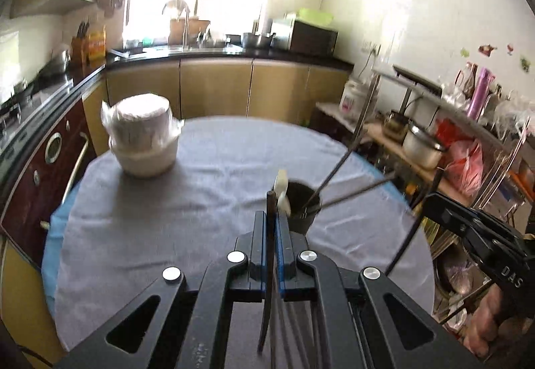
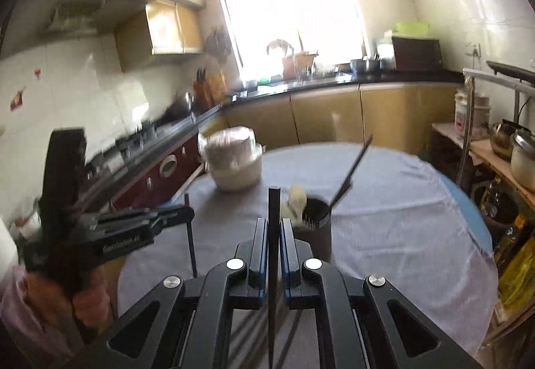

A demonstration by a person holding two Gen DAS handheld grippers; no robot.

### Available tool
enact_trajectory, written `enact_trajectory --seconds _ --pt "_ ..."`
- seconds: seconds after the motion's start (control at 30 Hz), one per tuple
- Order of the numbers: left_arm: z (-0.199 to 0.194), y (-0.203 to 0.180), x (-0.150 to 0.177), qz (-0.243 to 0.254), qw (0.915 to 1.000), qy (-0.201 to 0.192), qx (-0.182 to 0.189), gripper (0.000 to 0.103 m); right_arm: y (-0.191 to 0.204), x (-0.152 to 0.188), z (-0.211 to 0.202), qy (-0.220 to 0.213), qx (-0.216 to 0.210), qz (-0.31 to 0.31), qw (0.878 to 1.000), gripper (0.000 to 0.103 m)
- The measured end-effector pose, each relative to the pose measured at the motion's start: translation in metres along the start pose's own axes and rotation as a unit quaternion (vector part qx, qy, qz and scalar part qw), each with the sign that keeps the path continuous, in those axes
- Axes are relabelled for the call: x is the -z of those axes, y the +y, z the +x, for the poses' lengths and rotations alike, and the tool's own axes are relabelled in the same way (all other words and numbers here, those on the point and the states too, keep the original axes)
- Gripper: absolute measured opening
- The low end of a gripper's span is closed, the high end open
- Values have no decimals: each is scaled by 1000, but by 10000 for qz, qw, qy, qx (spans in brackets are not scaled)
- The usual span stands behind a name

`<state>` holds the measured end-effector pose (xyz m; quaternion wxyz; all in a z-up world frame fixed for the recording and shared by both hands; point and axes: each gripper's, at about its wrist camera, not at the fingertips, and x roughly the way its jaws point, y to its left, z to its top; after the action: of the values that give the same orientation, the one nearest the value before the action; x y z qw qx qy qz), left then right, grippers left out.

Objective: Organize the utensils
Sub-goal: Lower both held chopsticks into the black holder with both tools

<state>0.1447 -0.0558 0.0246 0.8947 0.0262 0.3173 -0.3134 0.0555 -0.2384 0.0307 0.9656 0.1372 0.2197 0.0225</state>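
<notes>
The left gripper has its fingers pinching a thin dark utensil handle that stands upright between them. The right gripper likewise clamps a slim black stick-like utensil. Just beyond both fingertips, slightly right, stands a dark round cup on the grey-clothed round table, holding dark-handled utensils and a cream-coloured piece. Farther off to the left sit plastic-wrapped white stacked bowls.

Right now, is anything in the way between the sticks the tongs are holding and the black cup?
Nothing stands on the grey cloth in between. The left tongs and right tongs each pinch a dark utensil, just short of the black cup. But the cup already holds leaning utensils and a white one, crowding its mouth.
</notes>
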Motion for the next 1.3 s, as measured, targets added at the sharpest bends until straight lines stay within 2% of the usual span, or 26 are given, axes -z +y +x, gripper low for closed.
enact_trajectory --seconds 0.37,0.53,0.67,0.8,1.0,1.13,1.2,1.3 --pt "-15 -18 -84 174 9966 -781 175 5 9 -87 4 -893 158 89 9958 7" --pt "-11 -27 -119 312 9941 -1006 244 5 7 -123 16 -1081 336 85 9935 7" --pt "2 -27 -135 152 9932 -1101 359 5 3 -136 35 -1104 589 73 9921 7" --pt "29 -26 -130 7 9940 -1024 388 5 -8 -134 65 -836 815 137 9931 7" --pt "77 -13 -97 -279 9981 -428 339 5 -25 -107 95 -305 997 256 9942 8" --pt "89 -6 -87 -375 9982 -103 465 5 -32 -94 109 47 1057 302 9939 8" --pt "88 -4 -85 -408 9981 -1 457 5 -36 -92 110 218 947 478 9941 9" --pt "78 -1 -79 -337 9982 56 497 11 -39 -91 99 270 880 585 9940 15"
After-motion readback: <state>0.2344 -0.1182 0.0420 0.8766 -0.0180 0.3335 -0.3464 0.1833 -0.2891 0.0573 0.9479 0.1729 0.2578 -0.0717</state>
